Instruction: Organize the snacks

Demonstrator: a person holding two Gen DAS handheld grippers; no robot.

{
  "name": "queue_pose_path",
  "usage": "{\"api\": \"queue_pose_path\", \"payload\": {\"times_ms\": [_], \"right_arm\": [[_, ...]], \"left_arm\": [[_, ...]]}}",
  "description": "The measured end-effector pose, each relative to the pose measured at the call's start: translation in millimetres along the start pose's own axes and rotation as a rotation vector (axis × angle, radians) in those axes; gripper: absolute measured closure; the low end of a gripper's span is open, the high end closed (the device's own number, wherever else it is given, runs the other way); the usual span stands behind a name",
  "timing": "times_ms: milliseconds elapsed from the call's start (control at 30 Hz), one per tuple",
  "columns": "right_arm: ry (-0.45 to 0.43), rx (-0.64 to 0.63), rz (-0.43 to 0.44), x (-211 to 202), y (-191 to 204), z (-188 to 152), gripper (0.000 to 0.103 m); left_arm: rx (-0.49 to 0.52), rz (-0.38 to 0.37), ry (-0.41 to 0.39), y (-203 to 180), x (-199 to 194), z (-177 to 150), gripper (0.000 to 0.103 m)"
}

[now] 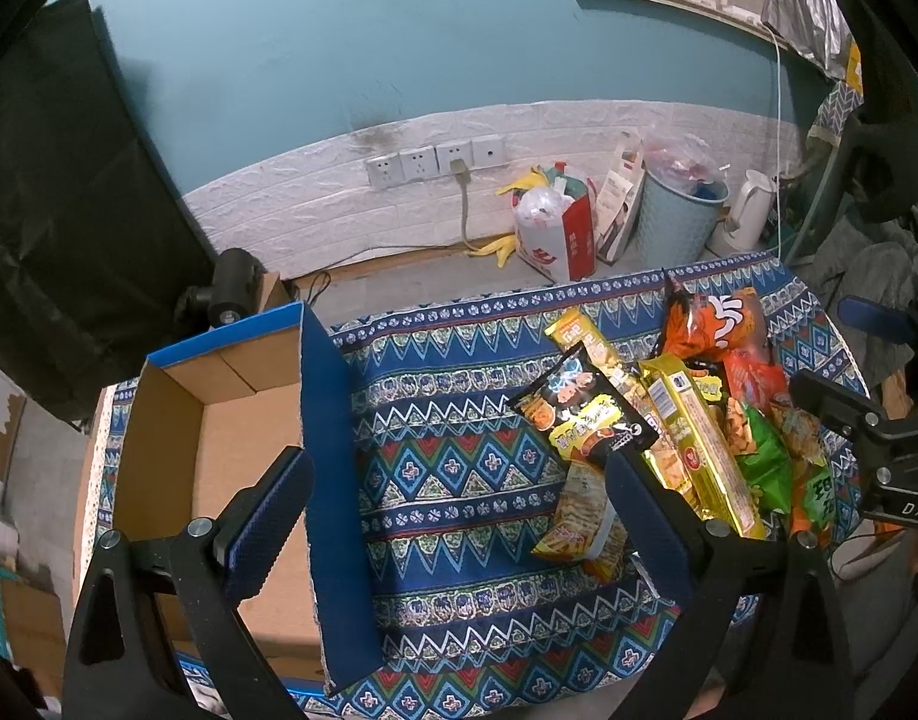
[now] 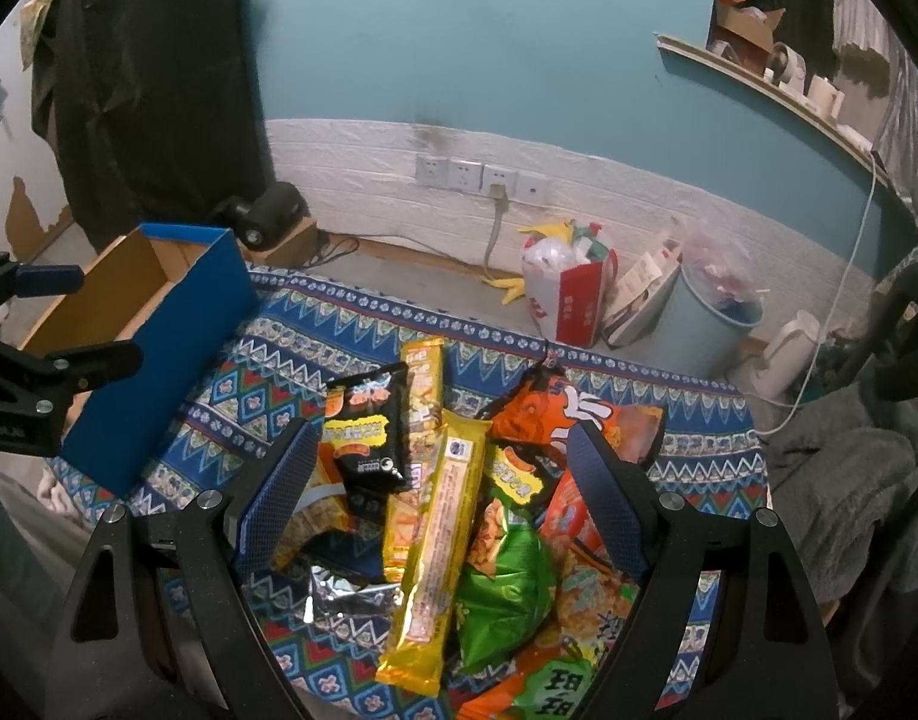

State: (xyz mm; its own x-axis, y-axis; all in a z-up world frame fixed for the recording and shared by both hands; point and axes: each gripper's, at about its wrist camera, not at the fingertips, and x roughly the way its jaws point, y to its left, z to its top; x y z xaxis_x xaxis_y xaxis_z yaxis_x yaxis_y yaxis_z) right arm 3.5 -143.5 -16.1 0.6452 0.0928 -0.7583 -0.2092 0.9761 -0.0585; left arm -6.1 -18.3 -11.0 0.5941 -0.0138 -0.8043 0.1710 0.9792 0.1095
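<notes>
A pile of snack packets lies on a patterned blue cloth (image 1: 459, 480): a black packet (image 1: 582, 414) (image 2: 369, 426), a long yellow packet (image 1: 699, 450) (image 2: 441, 540), an orange bag (image 1: 714, 324) (image 2: 555, 414) and a green bag (image 1: 759, 462) (image 2: 507, 588). An open blue cardboard box (image 1: 231, 456) (image 2: 159, 360) with nothing in it stands to the left. My left gripper (image 1: 453, 480) is open, over the box's right wall and the cloth. My right gripper (image 2: 441, 456) is open just above the pile, its fingers either side of the yellow packet.
Beyond the cloth on the floor are a red-and-white bag of rubbish (image 1: 555, 234), a pale blue bin (image 1: 675, 222) and a white kettle (image 1: 747, 210). A cable hangs from wall sockets (image 1: 435, 162). A dark cover (image 1: 69, 210) hangs at left.
</notes>
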Motion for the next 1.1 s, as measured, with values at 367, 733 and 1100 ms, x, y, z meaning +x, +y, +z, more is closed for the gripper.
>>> {"api": "queue_pose_path", "payload": {"times_ms": [367,733,1100], "right_arm": [[0.017,0.019,-0.002,1.5,-8.3,-1.9,0.019],[0.120,0.101,-0.066,16.4,-44.0,-23.3,0.019],[0.388,0.279,-0.147,59.1,-108.5,-92.7,0.019]], "left_arm": [[0.008,-0.018,0.032,-7.6,8.2,5.0,0.004],[0.052,-0.068,0.114,-35.5,36.5,6.8,0.004],[0.089,-0.147,0.310,-72.2,97.8,-17.4,0.004]]}}
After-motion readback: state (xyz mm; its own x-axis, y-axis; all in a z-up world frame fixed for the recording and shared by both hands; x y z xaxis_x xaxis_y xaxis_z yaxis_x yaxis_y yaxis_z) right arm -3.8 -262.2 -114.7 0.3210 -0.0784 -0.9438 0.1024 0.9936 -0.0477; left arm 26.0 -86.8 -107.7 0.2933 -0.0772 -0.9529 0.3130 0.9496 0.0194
